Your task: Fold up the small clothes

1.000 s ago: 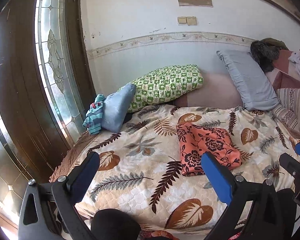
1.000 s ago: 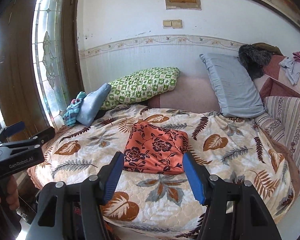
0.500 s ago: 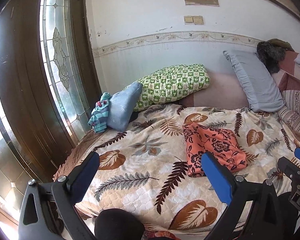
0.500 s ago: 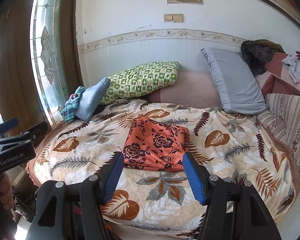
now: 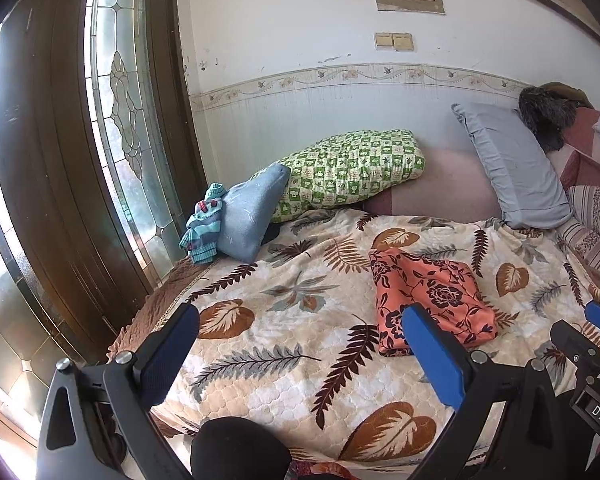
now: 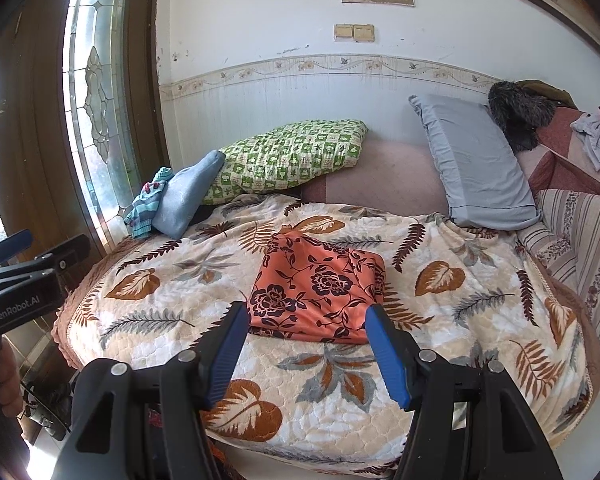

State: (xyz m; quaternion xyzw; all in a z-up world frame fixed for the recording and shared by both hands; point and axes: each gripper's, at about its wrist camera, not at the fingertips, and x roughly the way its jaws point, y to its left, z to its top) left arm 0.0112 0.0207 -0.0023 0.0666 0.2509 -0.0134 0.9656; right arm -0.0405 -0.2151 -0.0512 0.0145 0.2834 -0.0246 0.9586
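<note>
Dark wood frames the glazed door at far left. Beside it a striped blue garment leans on a pale blue cushion, then a green checked pillow. The left gripper hangs above the bed with its jaws wide and nothing between them; the folded orange floral cloth lies past its right jaw. In the right wrist view the right gripper has its jaws moderately apart, empty, the cloth just beyond their tips. A grey pillow follows; only this view shows what may be crumpled clothes at far right.
</note>
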